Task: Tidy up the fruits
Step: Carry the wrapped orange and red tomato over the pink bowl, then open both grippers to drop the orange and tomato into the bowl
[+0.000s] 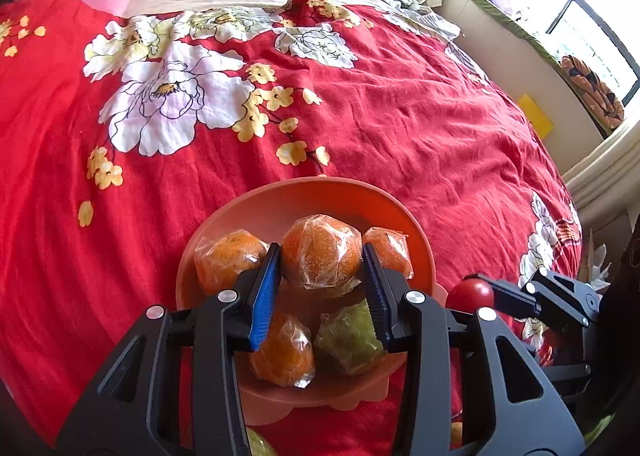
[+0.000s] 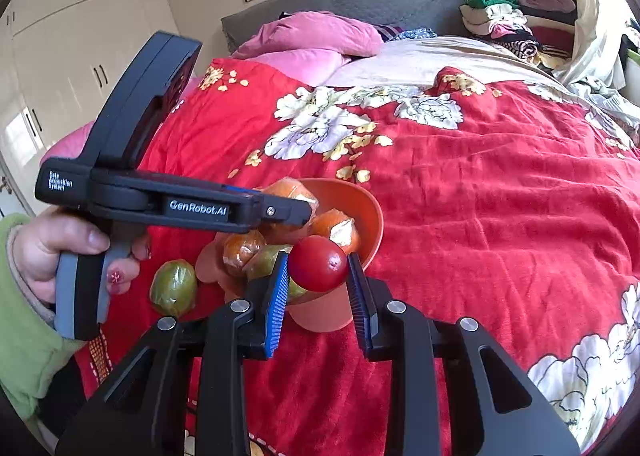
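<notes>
An orange bowl (image 1: 352,196) sits on the red flowered bedspread and holds several plastic-wrapped oranges and a wrapped green fruit (image 1: 350,340). My left gripper (image 1: 320,268) is shut on a wrapped orange (image 1: 320,252) held over the bowl. My right gripper (image 2: 318,268) is shut on a red tomato (image 2: 318,264) just above the near rim of the bowl (image 2: 368,216); it also shows in the left wrist view (image 1: 470,294). Another wrapped green fruit (image 2: 174,288) lies on the bed left of the bowl.
The bedspread (image 1: 400,128) stretches far around the bowl. Pink pillows (image 2: 312,40) lie at the headboard. Piled clothes (image 2: 508,24) sit at the far right corner. A window ledge (image 1: 532,56) runs along the right side.
</notes>
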A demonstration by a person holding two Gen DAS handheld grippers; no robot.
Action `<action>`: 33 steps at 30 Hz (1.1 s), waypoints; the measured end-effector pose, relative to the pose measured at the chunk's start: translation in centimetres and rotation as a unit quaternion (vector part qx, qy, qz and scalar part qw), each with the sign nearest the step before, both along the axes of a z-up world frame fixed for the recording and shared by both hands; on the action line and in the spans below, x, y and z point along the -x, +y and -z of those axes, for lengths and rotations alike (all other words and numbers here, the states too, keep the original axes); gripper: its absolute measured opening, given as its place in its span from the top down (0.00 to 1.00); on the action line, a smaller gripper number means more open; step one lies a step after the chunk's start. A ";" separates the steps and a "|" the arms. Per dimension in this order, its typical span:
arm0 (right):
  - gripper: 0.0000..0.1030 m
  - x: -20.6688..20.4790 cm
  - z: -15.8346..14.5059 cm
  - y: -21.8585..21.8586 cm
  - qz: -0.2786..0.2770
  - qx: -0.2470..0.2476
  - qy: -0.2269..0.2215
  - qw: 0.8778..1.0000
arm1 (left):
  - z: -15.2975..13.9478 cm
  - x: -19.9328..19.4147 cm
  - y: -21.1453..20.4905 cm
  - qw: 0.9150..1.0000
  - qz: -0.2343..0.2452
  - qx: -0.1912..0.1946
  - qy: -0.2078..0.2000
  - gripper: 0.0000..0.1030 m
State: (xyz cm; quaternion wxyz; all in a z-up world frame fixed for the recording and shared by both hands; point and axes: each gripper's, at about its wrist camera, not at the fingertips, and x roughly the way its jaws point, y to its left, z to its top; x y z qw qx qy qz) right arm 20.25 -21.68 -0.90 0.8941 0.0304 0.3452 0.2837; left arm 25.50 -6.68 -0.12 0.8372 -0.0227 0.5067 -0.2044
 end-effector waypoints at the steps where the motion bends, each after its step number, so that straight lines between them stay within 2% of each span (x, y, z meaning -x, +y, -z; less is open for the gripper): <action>1: 0.73 -0.1 0.1 0.1 -0.001 0.001 0.000 1.000 | 0.0 -0.1 0.0 1.000 0.000 -0.003 -0.001 0.69; 29: 0.72 -1.2 1.5 0.9 -0.007 0.014 0.005 1.000 | 0.1 -0.7 -0.5 1.000 0.005 -0.009 -0.004 0.69; 33: 0.67 -1.2 1.5 0.9 -0.009 0.010 0.005 1.000 | 0.0 -0.5 -0.6 1.000 0.004 -0.010 -0.004 0.69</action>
